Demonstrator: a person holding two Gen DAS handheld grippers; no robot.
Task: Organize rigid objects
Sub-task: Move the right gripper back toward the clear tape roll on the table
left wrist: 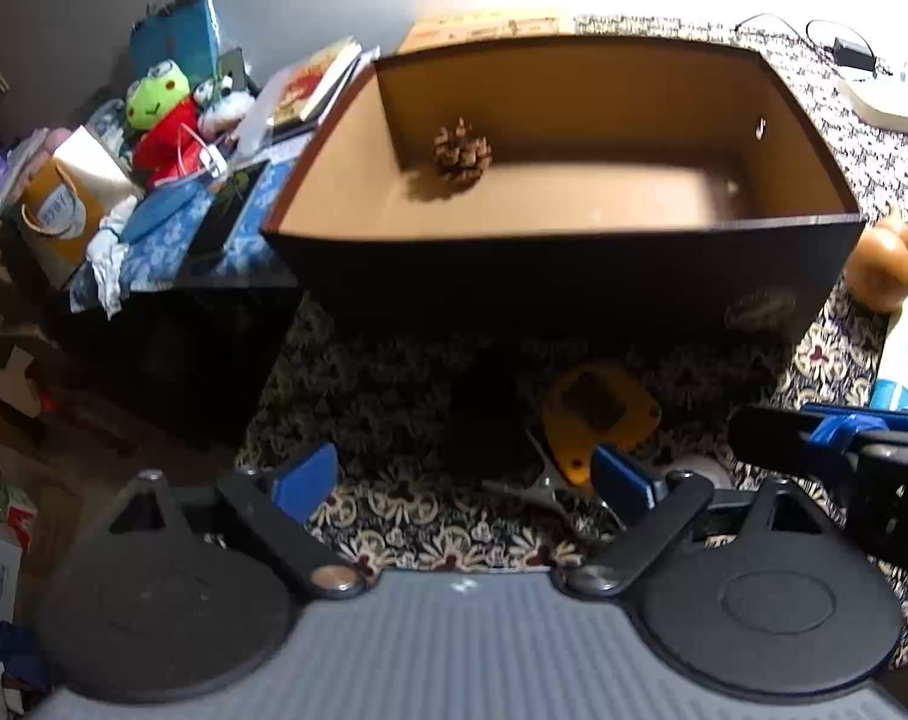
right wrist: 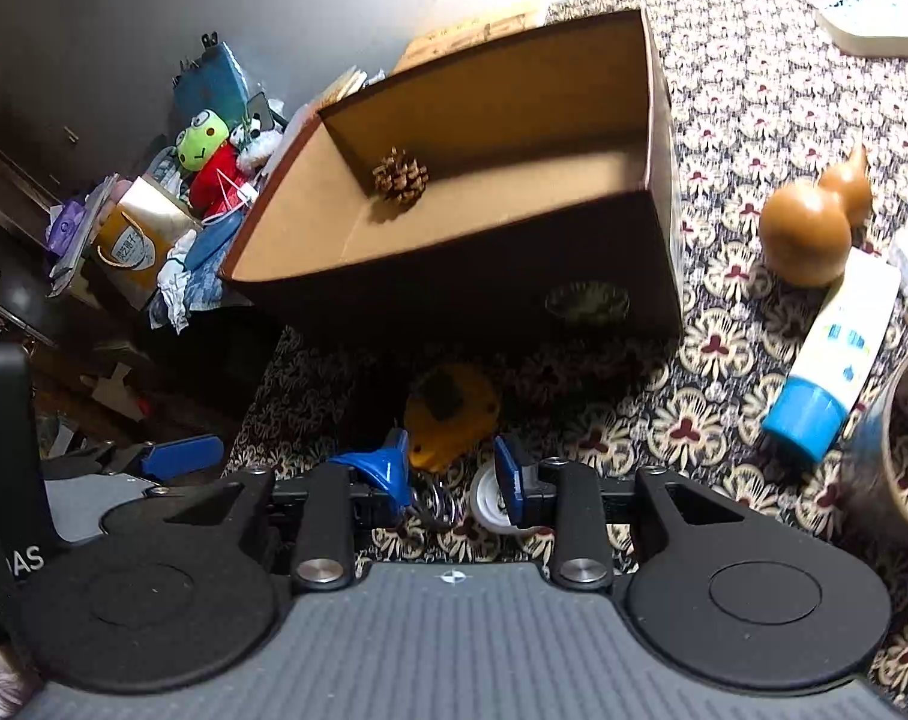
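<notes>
A pinecone (left wrist: 462, 154) is seen inside the open box (left wrist: 574, 264); a yellow tool (right wrist: 450, 414) is lain before the box on the patterned surface (right wrist: 724, 348), framed by the spread right fingers (right wrist: 511, 471); the left fingers (left wrist: 309, 477) are likewise spread

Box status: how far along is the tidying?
Done: only a pine cone lies in the box. In hand: nothing is gripped; the right gripper is open just short of the yellow tool, and the left gripper is open and empty. Left: the yellow tool, gourd, blue-capped tube and white disc remain on the patterned cloth.
</notes>
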